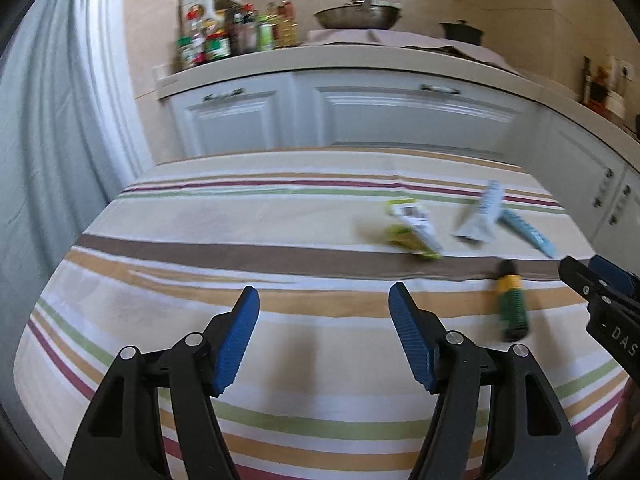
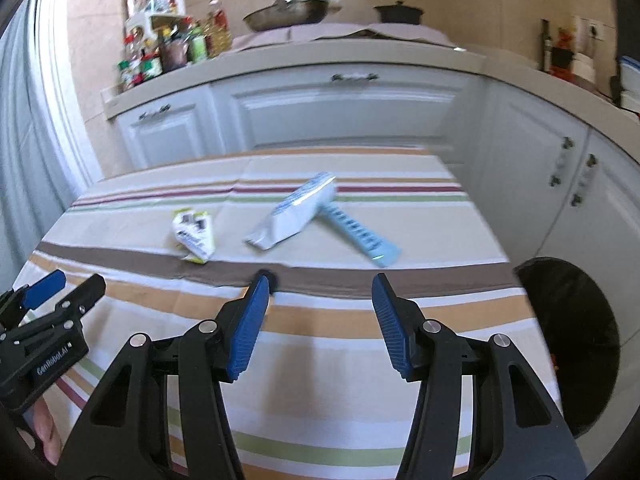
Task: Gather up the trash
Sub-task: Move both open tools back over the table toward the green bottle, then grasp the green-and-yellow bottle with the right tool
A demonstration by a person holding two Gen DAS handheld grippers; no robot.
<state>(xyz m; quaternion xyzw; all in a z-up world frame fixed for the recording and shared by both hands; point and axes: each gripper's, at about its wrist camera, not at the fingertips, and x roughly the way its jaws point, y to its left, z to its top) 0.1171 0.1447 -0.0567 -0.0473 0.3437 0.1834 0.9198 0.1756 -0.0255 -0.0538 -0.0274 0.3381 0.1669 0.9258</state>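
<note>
both grippers, left gripper (image 1: 324,300) and right gripper (image 2: 320,288), spread empty above three wrappers (image 2: 292,216) and one green tube (image 1: 512,304).

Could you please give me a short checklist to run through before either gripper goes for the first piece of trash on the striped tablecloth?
1. Left gripper open and holding nothing: ok.
2. Right gripper open and holding nothing: ok.
3. Trash lies free on the striped tablecloth: yellow-green wrapper, white pouch, light blue tube: ok.
4. Pouch and tube clear of each other: not ok, they overlap.
5. Green and yellow bottle seen by the right camera: not ok, mostly hidden behind its left finger.
6. Black bin open beside the table: ok.
</note>
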